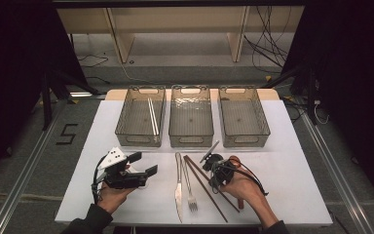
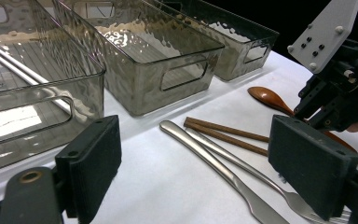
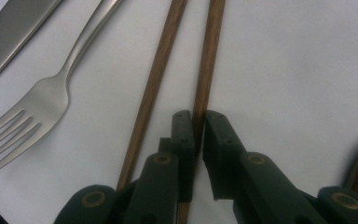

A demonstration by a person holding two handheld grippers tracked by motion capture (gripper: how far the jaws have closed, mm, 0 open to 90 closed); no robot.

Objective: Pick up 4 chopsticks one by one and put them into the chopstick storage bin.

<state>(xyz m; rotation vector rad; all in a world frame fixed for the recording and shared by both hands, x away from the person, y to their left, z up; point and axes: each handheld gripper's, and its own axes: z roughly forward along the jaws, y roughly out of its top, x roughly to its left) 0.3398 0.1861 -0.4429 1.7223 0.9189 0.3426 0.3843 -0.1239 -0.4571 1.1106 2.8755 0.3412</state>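
Two wooden chopsticks (image 1: 207, 183) lie slanted on the white table (image 1: 292, 195), right of a steel fork (image 1: 189, 187) and knife (image 1: 178, 187). My right gripper (image 1: 213, 176) points down at them. In the right gripper view its jaws (image 3: 199, 126) are shut on the right-hand chopstick (image 3: 207, 60), which still rests on the table; the other chopstick (image 3: 156, 79) lies free beside it. A wooden spoon (image 1: 236, 163) lies under that hand. My left gripper (image 1: 143, 164) hovers left of the cutlery, open and holding nothing (image 2: 203, 168).
Three clear bins stand in a row behind the cutlery: the left bin (image 1: 141, 139) holds two metal chopsticks (image 1: 153, 117), while the middle bin (image 1: 191, 140) and the right bin (image 1: 246, 140) hold nothing. The fork (image 3: 46, 102) lies close to the gripped chopstick.
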